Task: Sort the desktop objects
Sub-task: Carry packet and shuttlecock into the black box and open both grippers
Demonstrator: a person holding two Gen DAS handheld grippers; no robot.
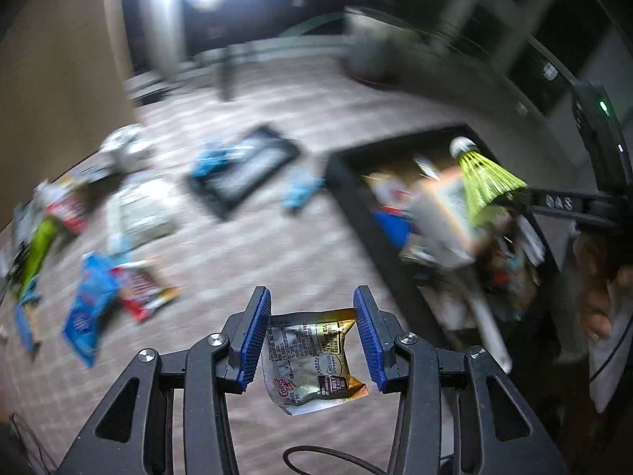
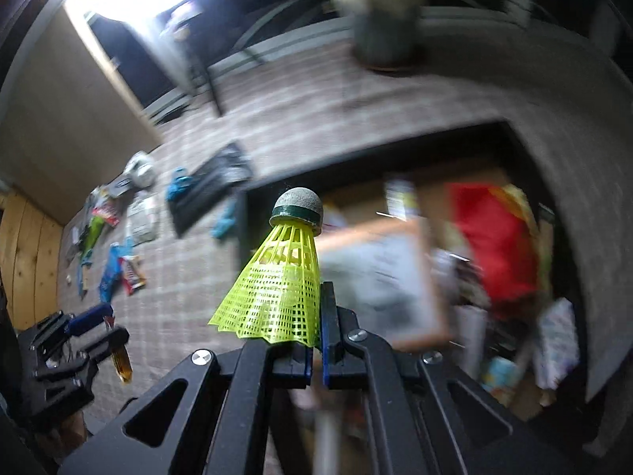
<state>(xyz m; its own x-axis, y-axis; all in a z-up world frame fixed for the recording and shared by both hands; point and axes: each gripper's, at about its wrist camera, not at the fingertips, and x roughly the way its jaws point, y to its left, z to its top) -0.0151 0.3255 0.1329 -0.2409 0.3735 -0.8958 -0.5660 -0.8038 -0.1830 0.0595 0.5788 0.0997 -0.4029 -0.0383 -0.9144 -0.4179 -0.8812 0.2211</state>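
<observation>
Already the black box (image 2: 253, 194) at three o'clock is full of stuff, but many packets (image 1: 91, 308) at nine o'clock still wait on the checked cloth (image 1: 237, 261). The right gripper (image 2: 312, 340) squeezes a yellow shuttlecock (image 2: 277, 277) above the box, and the left gripper (image 1: 312, 340) has wide jaws around a silver packet (image 1: 312, 360), maybe not touching. A plant pot (image 2: 383, 35) sits at twelve o'clock in a dim room.
</observation>
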